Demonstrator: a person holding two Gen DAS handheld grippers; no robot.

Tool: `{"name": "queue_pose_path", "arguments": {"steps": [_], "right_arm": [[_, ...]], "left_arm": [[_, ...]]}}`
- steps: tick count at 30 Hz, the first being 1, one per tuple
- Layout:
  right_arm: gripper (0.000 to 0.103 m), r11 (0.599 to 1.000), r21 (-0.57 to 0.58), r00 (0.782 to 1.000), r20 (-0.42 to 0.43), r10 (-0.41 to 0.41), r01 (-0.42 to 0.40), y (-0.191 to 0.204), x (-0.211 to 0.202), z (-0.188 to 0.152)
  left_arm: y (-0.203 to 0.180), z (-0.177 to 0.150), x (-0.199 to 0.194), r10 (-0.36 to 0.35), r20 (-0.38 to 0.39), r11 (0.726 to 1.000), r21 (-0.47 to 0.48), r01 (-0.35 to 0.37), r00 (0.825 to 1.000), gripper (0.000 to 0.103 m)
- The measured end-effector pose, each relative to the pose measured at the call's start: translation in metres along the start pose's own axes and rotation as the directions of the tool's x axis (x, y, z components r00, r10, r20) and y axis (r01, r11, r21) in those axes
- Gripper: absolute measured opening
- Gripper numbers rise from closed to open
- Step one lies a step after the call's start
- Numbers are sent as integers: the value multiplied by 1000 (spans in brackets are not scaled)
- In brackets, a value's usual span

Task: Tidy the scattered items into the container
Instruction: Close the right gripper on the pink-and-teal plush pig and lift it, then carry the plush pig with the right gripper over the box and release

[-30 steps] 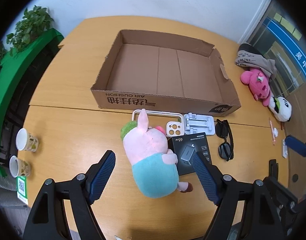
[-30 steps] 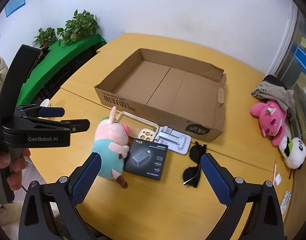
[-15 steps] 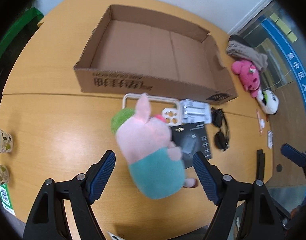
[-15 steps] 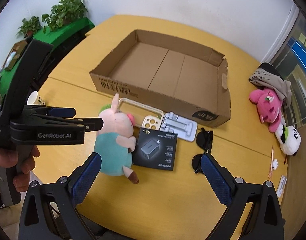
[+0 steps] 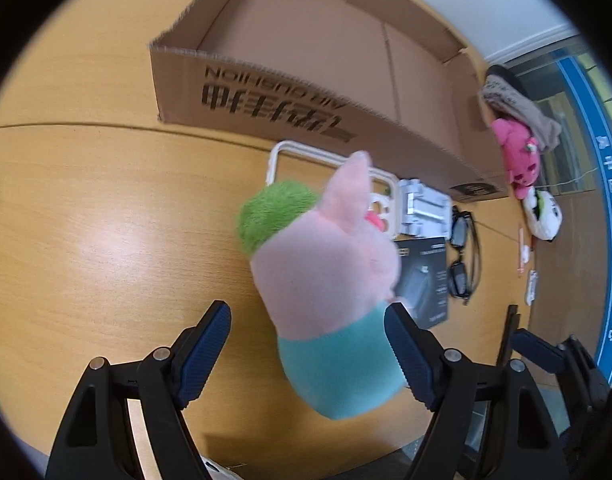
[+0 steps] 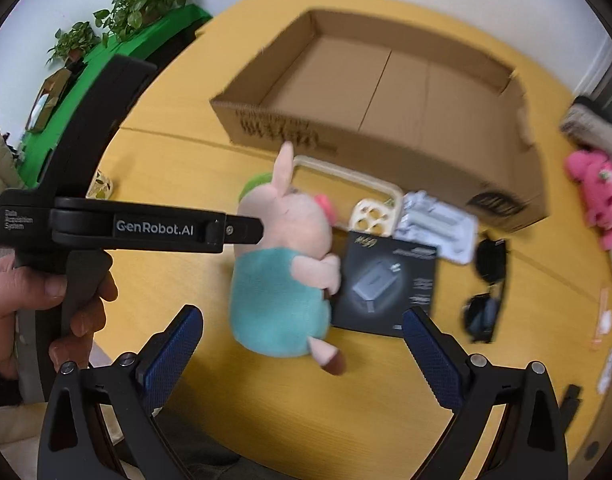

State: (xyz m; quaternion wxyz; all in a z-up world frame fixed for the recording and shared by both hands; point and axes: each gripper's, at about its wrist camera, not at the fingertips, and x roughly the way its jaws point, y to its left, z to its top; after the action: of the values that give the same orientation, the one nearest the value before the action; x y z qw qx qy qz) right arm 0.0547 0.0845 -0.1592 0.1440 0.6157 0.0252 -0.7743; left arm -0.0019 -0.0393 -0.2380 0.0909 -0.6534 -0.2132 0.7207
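The left gripper [image 5: 306, 344] has its jaws wide apart around the pig plush [image 5: 330, 292] at frame centre on the tabletop [image 5: 106, 220]. The right gripper [image 6: 302, 356] is likewise spread. The cardboard box [image 5: 306, 96] sits above.

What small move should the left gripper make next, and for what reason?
Probably close the left gripper on the plush pig. Its open fingers already stand on either side of the pig's teal body, one finger close to it, and the pig lies on the table in front of the empty cardboard box. The right gripper is open too, above the table.
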Motion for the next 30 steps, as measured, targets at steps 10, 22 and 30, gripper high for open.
{"name": "queue_pose_path", "arguments": {"steps": [10, 22, 30], "right_arm": [[86, 987, 71, 968, -195, 159, -147, -6, 103, 3], [74, 989, -5, 977, -157, 145, -148, 15, 82, 9], [72, 992, -13, 982, 140, 124, -123, 25, -24, 53]], "left_arm": [[27, 8, 49, -237, -111, 964, -152, 219, 965, 80], [17, 1, 16, -282, -62, 956, -105, 275, 957, 57], [-39, 33, -97, -280, 159, 958, 112, 264, 947, 56]]}}
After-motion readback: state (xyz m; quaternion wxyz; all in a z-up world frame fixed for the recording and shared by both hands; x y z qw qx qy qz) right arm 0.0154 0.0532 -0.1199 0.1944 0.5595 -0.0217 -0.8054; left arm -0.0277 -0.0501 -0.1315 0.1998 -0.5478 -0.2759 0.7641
